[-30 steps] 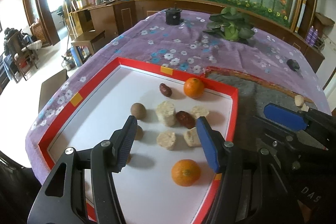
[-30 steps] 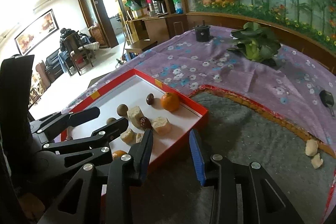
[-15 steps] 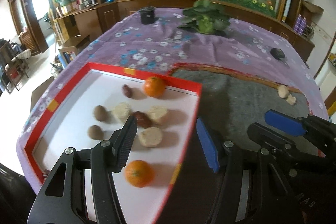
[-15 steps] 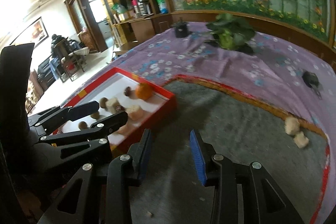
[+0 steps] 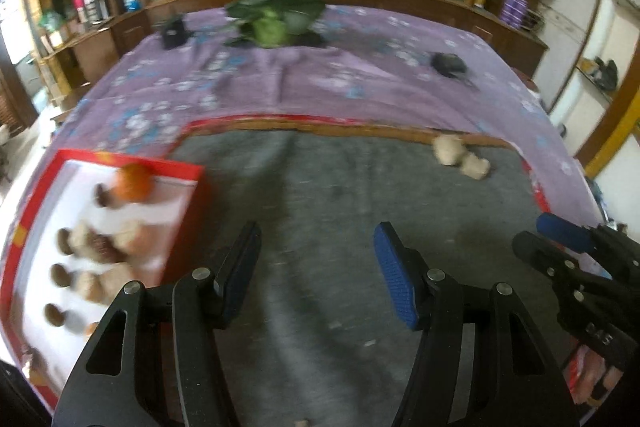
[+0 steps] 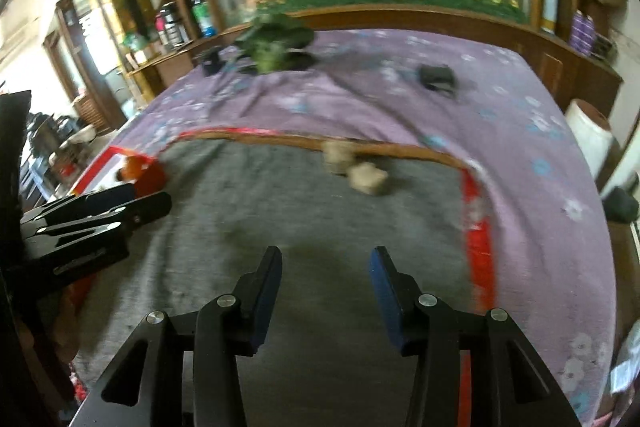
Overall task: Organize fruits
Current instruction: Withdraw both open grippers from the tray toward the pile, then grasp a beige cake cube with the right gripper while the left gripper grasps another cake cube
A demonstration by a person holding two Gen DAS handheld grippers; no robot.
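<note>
Two pale beige chunks lie on the grey mat, touching each other. In the red-rimmed tray there is one orange in plain view and part of a second at the near edge. Blur makes the rest uncertain: perhaps four pale chunks, four small brown round fruits and one dark reddish fruit. One green leafy plant and two small dark objects sit on the purple flowered cloth.

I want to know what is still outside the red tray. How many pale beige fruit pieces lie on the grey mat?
2. One pale beige fruit piece lies at the mat's far edge; the second sits just beside it, nearer the camera. None seem hidden.
</note>
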